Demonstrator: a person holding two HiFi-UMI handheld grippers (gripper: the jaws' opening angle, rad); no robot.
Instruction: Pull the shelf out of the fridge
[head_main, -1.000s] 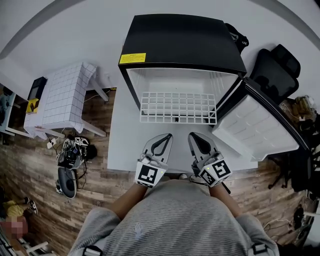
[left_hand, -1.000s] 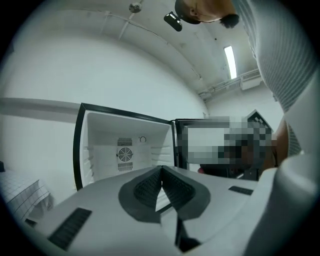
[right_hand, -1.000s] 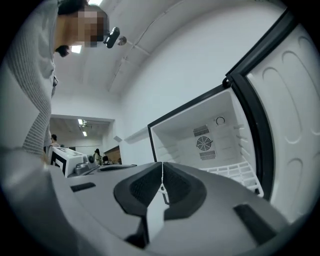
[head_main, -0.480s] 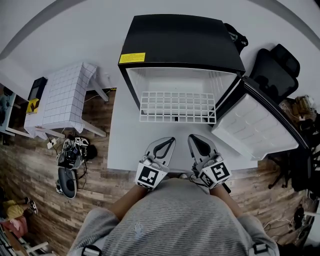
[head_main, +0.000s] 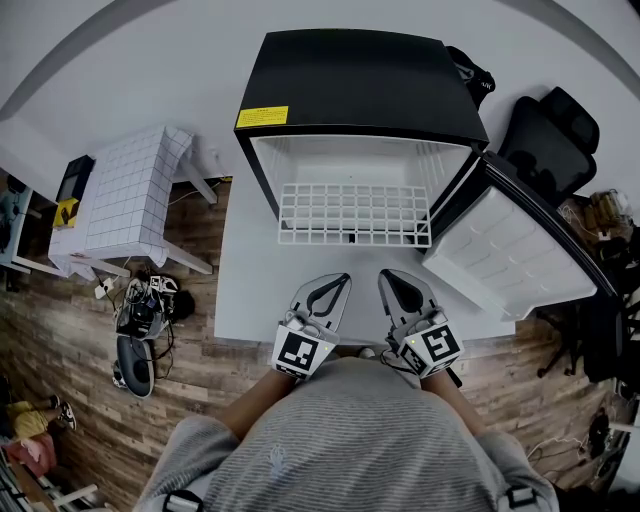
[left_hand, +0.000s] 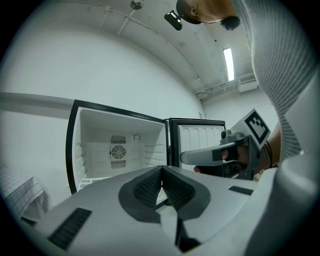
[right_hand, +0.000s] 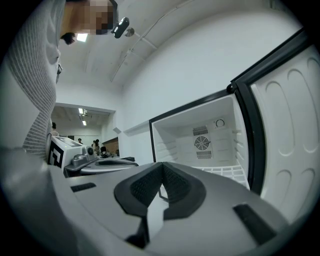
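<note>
Head view: I hold my left gripper (head_main: 334, 282) and right gripper (head_main: 392, 278) side by side over the near edge of the table (head_main: 250, 280), tips toward the fridge (head_main: 365, 75), well apart from it.
Fridge: a black box, white inside, standing on the table with its mouth toward me; it holds the shelf (head_main: 355, 214).
Shelf: a white wire grid lying flat and low in the fridge, front edge at the mouth; neither gripper touches it.
Door (head_main: 510, 255): swung wide to my right, its white moulded liner showing.
Left gripper jaws: pressed together, pad on pad, pinching nothing.
Right gripper jaws: the same, pads meeting, pinching nothing.
Seen from the head only: the fridge's black top with a yellow label (head_main: 264, 117), a white gridded stool (head_main: 125, 195) left of the table, a black chair (head_main: 555, 140) behind the door.
Left gripper view only: a ceiling light (left_hand: 229, 62), and my right gripper from the side, level with the open door.
Right gripper view only: a lit far room (right_hand: 87, 127) with small figures I cannot make out, and my left gripper lying low at the left.
Both gripper views: a round fan grille (left_hand: 118, 151) on the fridge's back wall, hidden from the head view.
Surface: the table is plain white.
Room: white walls, a wood plank floor (head_main: 60, 340), a tangle of cables (head_main: 145, 300) on it by the stool.
</note>
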